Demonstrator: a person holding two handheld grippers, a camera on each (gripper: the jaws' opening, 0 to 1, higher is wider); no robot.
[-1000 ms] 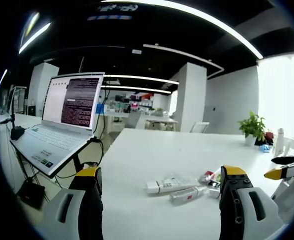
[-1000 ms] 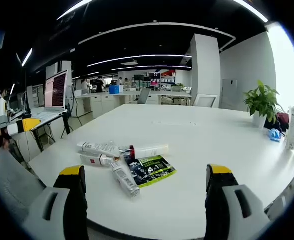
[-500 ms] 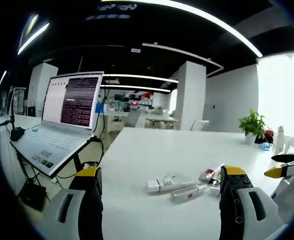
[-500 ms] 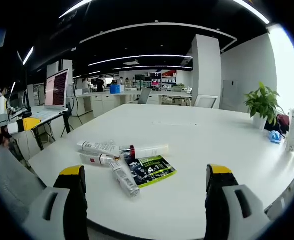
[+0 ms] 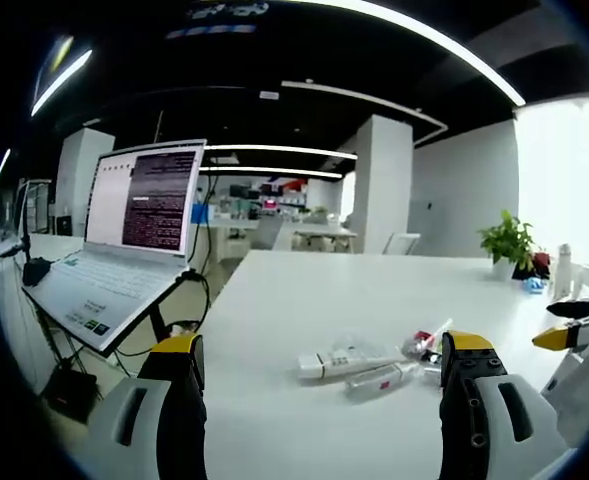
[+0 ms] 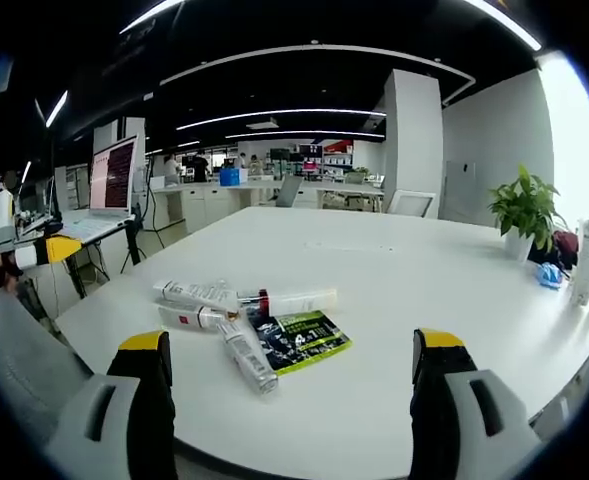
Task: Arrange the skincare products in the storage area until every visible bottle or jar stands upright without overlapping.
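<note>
1. Tubes of skincare product are seen lying flat in a small cluster on the white counter; none is upright, so the arranging is judged not yet begun.
2. In the right gripper view, a white tube with dark print is found at the far left of the cluster, a capped clear-and-red tube just beside it to the right, a short tube with a red label nearer, and a slim grey tube angled toward the camera.
3. A green-and-black sachet is seen flat beside the grey tube, touching or slightly overlapped by it; which cannot be told.
4. The right claw is held wide, with nothing between its jaws, short of the cluster and above the counter's near edge.
5. The left claw is likewise spread wide and empty, with the white tube and the red-labelled tube lying ahead of it.
6. The other gripper's yellow tip is seen at the right edge of the left gripper view.
7. An open laptop on a stand and a potted plant are set well apart from the cluster.
8. The step in hand is judged to be the approach: one claw would need to be brought down over a single tube, probably an outer one, and closed across its body so it can be stood on its cap.
</note>
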